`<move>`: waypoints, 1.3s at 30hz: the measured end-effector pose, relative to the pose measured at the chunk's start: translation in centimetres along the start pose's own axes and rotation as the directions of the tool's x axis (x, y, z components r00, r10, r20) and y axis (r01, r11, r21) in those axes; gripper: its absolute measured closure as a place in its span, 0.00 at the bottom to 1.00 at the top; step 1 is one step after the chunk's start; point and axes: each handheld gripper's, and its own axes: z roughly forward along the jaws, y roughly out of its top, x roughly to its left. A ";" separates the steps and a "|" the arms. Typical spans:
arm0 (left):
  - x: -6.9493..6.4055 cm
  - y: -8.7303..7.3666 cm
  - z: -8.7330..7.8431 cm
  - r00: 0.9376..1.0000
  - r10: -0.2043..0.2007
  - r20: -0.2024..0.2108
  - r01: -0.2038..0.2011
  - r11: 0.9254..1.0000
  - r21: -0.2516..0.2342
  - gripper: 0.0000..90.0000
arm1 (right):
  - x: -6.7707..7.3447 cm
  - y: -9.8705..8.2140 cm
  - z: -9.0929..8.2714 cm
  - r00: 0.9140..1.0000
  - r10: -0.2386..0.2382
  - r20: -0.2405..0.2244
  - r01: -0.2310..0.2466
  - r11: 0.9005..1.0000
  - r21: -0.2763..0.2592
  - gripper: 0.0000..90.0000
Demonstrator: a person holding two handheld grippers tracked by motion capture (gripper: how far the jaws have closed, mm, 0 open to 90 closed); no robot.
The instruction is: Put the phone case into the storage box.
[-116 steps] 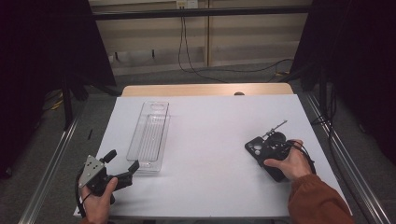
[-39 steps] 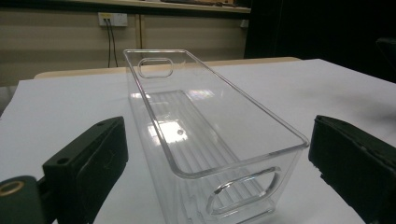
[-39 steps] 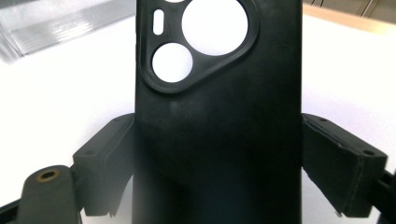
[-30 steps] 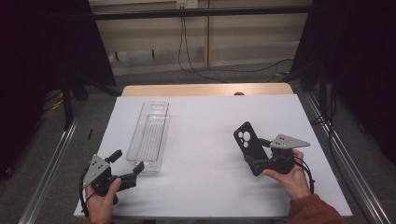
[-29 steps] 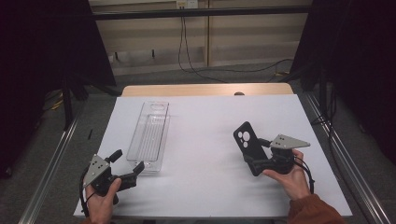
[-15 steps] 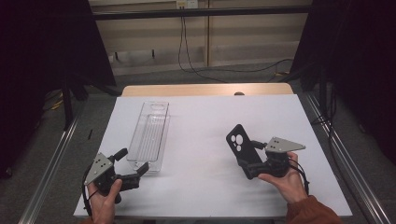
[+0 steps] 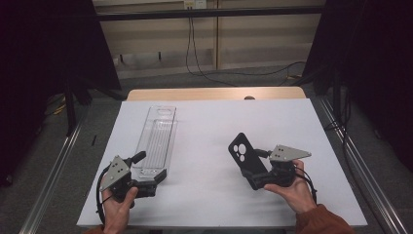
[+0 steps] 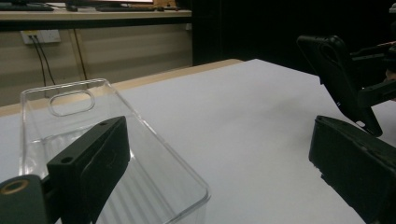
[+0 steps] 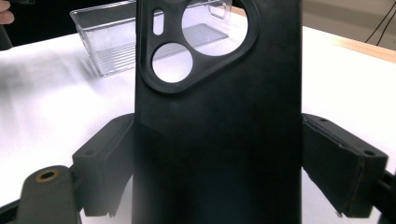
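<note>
Floor and a metal rail (image 7: pixel 51 187) are running along the left edge of the white table (image 7: pixel 214 126), with dark curtains hanging beyond. Near the table's front left corner, the person's left hand (image 7: pixel 117 207) is holding the left gripper (image 7: pixel 148 168), whose jaws are standing wide apart with nothing pressed between them; in the left gripper view one jaw is sitting over the near end of the clear tray (image 8: pixel 112 154) and the other is hanging over bare table. That clear tray (image 7: pixel 158 139) is lying lengthwise on the table's left half, its near end right at the left gripper and its far end, with an oval cutout, pointing toward the wooden strip (image 7: pixel 214 93) at the back. Bare white table is separating the tray from the right side. There the right hand (image 7: pixel 292 187) is holding the right gripper (image 7: pixel 258 175), whose jaws are clamping the lower sides of a black phone case (image 7: pixel 246 156). The case is standing tilted above the table, camera cutouts uppermost. In the right gripper view the phone case (image 9: pixel 219 116) is blocking most of the scene, with the tray (image 9: pixel 121 42) showing behind it and through its holes. Cables (image 7: pixel 214 73) are trailing across the floor behind the table.
</note>
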 end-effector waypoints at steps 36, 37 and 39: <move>-1.8 3.5 9.0 0.958 -0.006 0.286 -0.018 0.996 0.083 0.05 | 1.4 2.6 2.9 0.994 -0.058 -0.095 0.058 0.998 -0.003 0.16; -1.9 3.7 9.2 0.958 -0.003 0.288 -0.018 0.997 0.072 0.05 | 1.4 2.6 2.9 0.994 -0.056 -0.095 0.056 0.998 -0.004 0.16; -2.0 4.0 9.4 0.957 -0.005 0.290 -0.013 0.998 0.061 0.05 | 1.3 2.6 3.0 0.994 -0.056 -0.097 0.056 0.998 -0.009 0.16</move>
